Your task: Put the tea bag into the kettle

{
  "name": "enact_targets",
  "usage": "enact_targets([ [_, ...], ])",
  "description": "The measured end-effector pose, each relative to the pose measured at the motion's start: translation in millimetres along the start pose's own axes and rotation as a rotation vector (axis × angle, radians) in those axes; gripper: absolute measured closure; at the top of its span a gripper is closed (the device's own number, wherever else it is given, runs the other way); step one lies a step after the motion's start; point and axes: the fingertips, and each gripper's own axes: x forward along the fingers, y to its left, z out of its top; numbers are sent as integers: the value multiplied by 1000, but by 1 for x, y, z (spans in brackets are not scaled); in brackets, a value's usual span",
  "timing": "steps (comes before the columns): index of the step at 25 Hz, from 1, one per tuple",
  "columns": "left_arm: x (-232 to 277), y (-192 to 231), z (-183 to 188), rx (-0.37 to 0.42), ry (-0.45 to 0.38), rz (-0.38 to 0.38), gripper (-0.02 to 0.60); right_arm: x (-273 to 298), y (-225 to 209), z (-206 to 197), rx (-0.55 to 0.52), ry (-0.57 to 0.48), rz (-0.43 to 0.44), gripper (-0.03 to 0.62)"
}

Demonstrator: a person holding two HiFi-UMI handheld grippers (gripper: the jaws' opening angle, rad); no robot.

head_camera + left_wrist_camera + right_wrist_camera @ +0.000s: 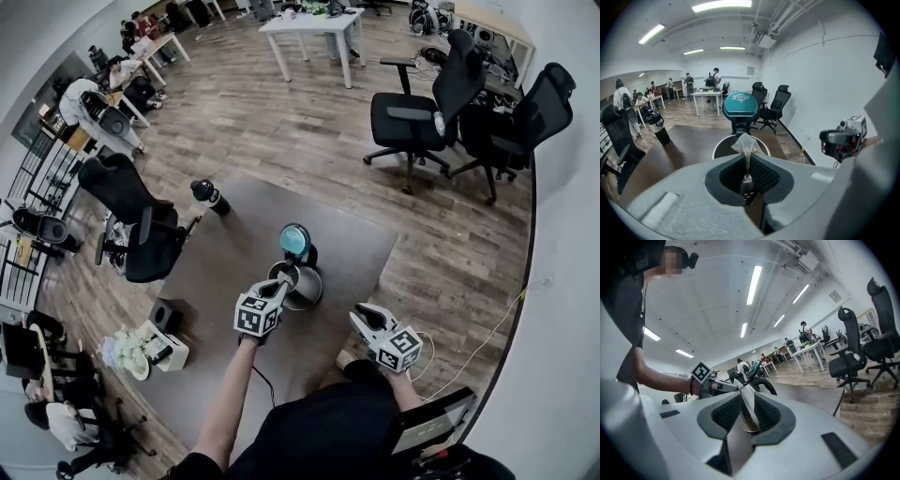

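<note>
- Tea bag (746, 144) is pinched by one end between the nearly closed jaws of the left hand-held gripper (277, 286). Its pale pouch stands up past the pads, close to the near rim of the kettle (724, 145).
- The kettle is set on the dark tabletop (225, 272) with its teal lid (739, 104) tipped back, so the mouth is left clear.
- The step in hand is judged to be the carry to the opening: the bag is brought up to the rim but is not yet inside.
- For the next move, the left hand-held gripper would have to be placed squarely over the mouth and its jaws parted. That way the bag would drop in and not be caught on the rim.
- The right hand-held gripper (362, 319) is held off to the right of the kettle with its jaws apart and nothing gripped. Only the kettle's steel side and black handle are seen beyond the gap.
- The grip on the bag is shown only in the left gripper view; in the head view the bag is too small to be made out.
- The spacing of both grippers about the kettle is given only by the head view.
- A side-on look at the left one's marker cube (701, 372) beside the kettle is added by the right gripper view.
</note>
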Motion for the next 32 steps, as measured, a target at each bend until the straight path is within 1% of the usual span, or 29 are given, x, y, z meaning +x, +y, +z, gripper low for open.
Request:
enact_targets([
  [5, 2, -2, 0, -33, 27, -35, 558, -4, -2, 1, 0, -3, -2, 502],
  [12, -1, -6, -4, -41, 34, -49, 558, -10, 3, -2, 2, 0, 4, 502],
  [14, 3, -6, -1, -39, 27, -56, 558, -10, -1, 1, -8, -5, 2, 502],
  [18, 4, 2, 6, -40, 18, -55, 558, 0, -3, 5, -24, -11, 13, 502],
  [24, 1, -5, 1, -51, 31, -65, 558, -5, 4, 2, -16, 1, 13, 502],
  [29, 2, 3, 3, -48, 25, -66, 557, 2, 1, 2, -22, -6, 17, 502],
  [32, 0, 0, 1, -54, 24, -68, 557, -1, 3, 2, -18, 2, 14, 502],
])
